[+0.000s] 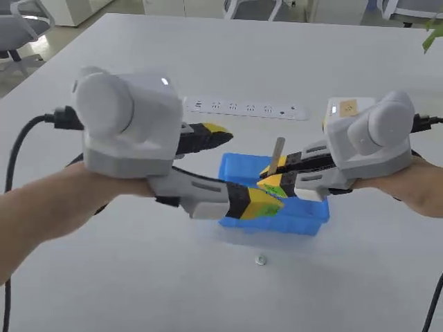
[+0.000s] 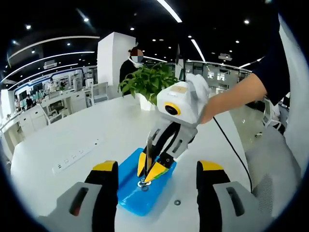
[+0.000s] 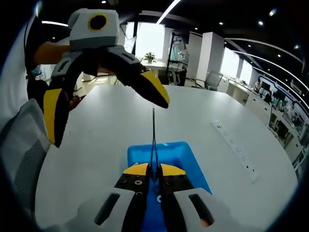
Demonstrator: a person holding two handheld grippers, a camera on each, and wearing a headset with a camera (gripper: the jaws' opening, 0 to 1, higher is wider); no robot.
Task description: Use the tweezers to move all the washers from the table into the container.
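A blue container sits mid-table, between the hands. My right gripper is shut on metal tweezers, held over the container. From the left gripper view the tweezers point down into the container, their tips at small washers lying inside; whether one is pinched I cannot tell. My left gripper is open wide around the container's near left end, holding nothing. One washer lies on the table in front of the container. The right gripper view looks along the tweezers over the container.
A white power strip lies behind the container. Office chairs stand past the table's far left edge. A potted plant stands at the table's end, and a person stands beyond it. Bare white tabletop surrounds the container.
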